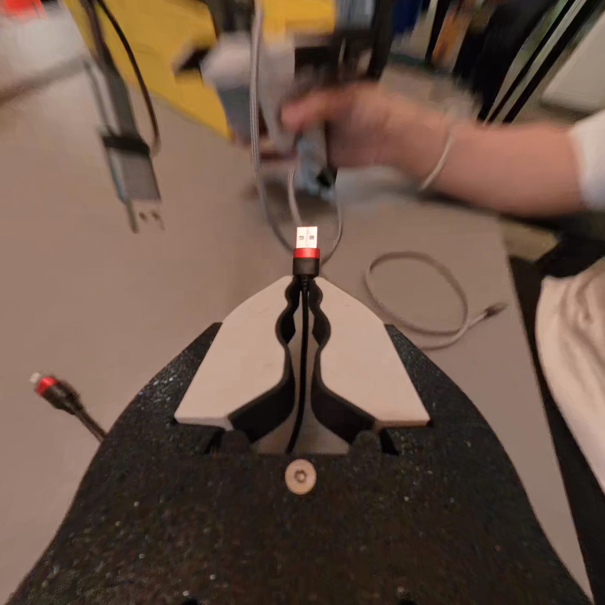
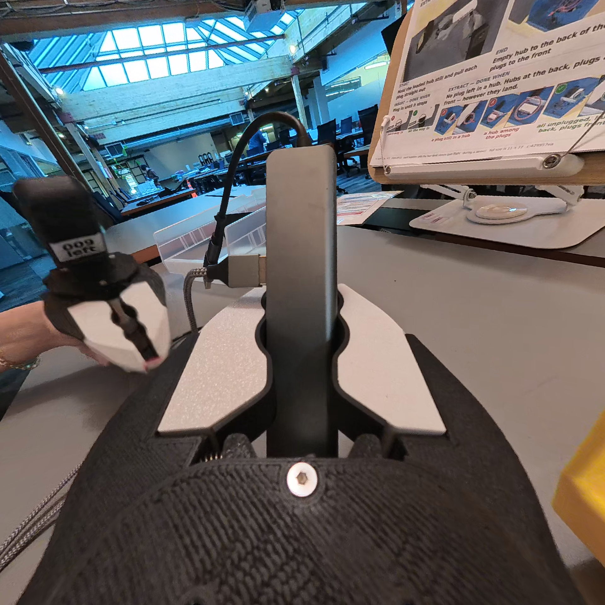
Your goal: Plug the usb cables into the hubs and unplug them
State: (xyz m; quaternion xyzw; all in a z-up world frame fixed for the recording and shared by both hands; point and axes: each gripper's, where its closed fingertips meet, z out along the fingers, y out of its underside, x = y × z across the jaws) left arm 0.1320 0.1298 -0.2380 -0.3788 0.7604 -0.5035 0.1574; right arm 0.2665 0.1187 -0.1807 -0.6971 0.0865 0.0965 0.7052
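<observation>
My left gripper (image 1: 305,278) is shut on a thin black cable (image 1: 302,360). Its red-and-black USB plug (image 1: 306,248) sticks out past the fingertips, metal end forward. The cable's other small red connector (image 1: 49,386) lies at the left. My right gripper (image 2: 301,291) is shut on a dark grey hub (image 2: 301,229), held upright above the table. A grey plug (image 2: 244,271) on a braided cable sits in the hub's left side. The left gripper also shows in the right wrist view (image 2: 144,350), left of the hub. The right gripper is a blur in the left wrist view (image 1: 248,98).
A grey braided cable (image 1: 419,294) lies coiled on the grey table (image 1: 65,294). A blurred grey device with a USB plug (image 1: 131,163) is at the left. There is a yellow block (image 2: 582,491), an instruction sheet on a stand (image 2: 491,82) and a clear tray (image 2: 203,235). The gap from one gripper's tips to the other's is roughly 15 centimetres. The yellow block (image 2: 582,491) lies some 12 centimetres from my right tips, 25 centimetres from my left tips.
</observation>
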